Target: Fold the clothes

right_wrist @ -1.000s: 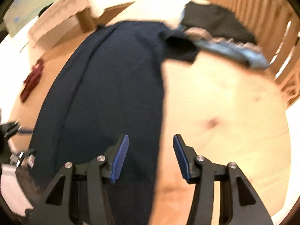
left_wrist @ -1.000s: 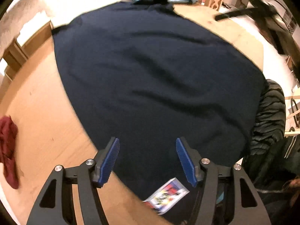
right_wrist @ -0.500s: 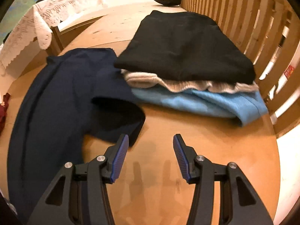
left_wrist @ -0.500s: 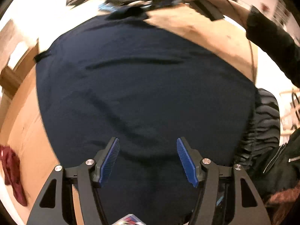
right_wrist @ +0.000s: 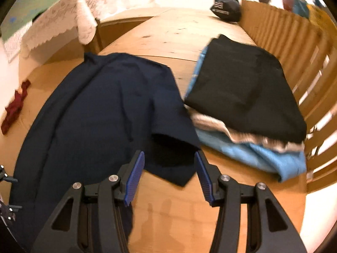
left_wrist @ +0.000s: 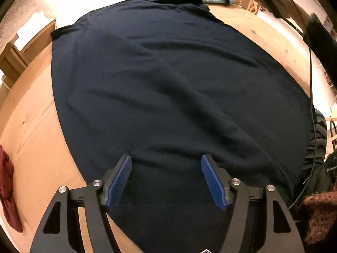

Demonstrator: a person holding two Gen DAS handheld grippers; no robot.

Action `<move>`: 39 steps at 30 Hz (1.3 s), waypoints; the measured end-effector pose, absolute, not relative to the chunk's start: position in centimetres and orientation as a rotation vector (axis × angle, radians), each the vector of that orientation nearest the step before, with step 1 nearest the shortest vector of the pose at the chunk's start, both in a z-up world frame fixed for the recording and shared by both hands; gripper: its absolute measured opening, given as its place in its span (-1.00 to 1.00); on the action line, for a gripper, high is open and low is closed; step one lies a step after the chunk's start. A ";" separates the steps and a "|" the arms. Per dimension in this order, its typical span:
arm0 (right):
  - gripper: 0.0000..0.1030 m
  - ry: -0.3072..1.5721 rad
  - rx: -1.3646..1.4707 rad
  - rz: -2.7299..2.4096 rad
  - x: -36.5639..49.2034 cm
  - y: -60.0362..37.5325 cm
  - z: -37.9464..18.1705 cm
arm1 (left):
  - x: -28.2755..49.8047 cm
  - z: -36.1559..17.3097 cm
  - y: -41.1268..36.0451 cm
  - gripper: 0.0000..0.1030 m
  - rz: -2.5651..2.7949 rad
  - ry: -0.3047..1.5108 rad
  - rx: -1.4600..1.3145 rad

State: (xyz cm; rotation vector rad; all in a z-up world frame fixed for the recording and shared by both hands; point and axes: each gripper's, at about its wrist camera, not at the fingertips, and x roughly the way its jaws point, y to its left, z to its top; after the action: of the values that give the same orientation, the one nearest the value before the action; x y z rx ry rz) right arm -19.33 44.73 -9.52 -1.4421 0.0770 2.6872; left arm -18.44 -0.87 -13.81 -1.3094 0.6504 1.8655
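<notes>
Navy short-sleeved shirt (left_wrist: pixel 168 88) lies flat on wooden table (left_wrist: pixel 31 130). Left gripper (left_wrist: pixel 166 181), jaws just widened, empty above hem; right gripper (right_wrist: pixel 169 175) half-open, empty, now over sleeve at 12 o'clock: fold imminent

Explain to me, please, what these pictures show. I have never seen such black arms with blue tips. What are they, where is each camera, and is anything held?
There is no robot here. A person holds one hand tool in each hand, and each tool ends in a two-finger claw with blue ribbed pads. A wide-angle camera sits on each tool and looks forward along its fingers, so everything appears curved.

In the left camera's view, the left claw is above a navy shirt spread over a wooden table. Its jaws have just been opening; they hold nothing.

In the right camera's view, the right claw is near the shirt's sleeve, also open and empty. Beside the shirt is a pile of folded clothes: black on top, grey under it, light blue lowest. A dark red cloth lies at the far left, a black bag at the far end.
</notes>
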 end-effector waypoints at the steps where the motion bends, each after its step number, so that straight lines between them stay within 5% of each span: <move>1: -0.05 0.063 -1.457 2.678 -20.3 44.5 -9.7 | -18.6 -13.8 -0.9 0.33 1.863 0.649 -1.307; 10: -0.05 -0.103 -1.630 2.486 -26.2 43.4 -13.2 | -20.0 -14.4 -0.7 0.33 1.835 0.671 -1.285; 12: -0.29 -0.063 -1.650 2.463 -26.5 43.9 -13.5 | -20.3 -14.5 -0.5 0.34 1.831 0.678 -1.281; 14: -0.83 -0.015 -1.654 2.458 -26.7 44.6 -13.3 | -20.5 -14.6 -0.4 0.37 1.828 0.679 -1.277; 18: -0.84 0.096 -1.592 2.501 -26.3 46.0 -11.3 | -21.0 -14.8 -0.2 0.40 1.826 0.681 -1.265; 28: -0.84 0.719 -1.430 2.665 -27.2 48.6 -5.3 | -20.0 -14.8 -0.7 0.44 1.825 0.679 -1.245; 37: -0.84 0.742 -1.537 2.620 -34.0 43.8 -6.5 | -20.4 -14.8 -1.5 0.45 1.811 0.682 -1.219; 39: -0.67 0.741 -1.685 2.562 -35.5 42.1 -8.7 | -20.5 -14.8 -1.7 0.45 1.808 0.684 -1.217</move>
State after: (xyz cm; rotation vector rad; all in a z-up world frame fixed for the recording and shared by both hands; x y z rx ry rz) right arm -35.55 42.06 -8.75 -1.6851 0.7409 2.5621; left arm -20.52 -1.69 -14.81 -1.2172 0.6841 1.8082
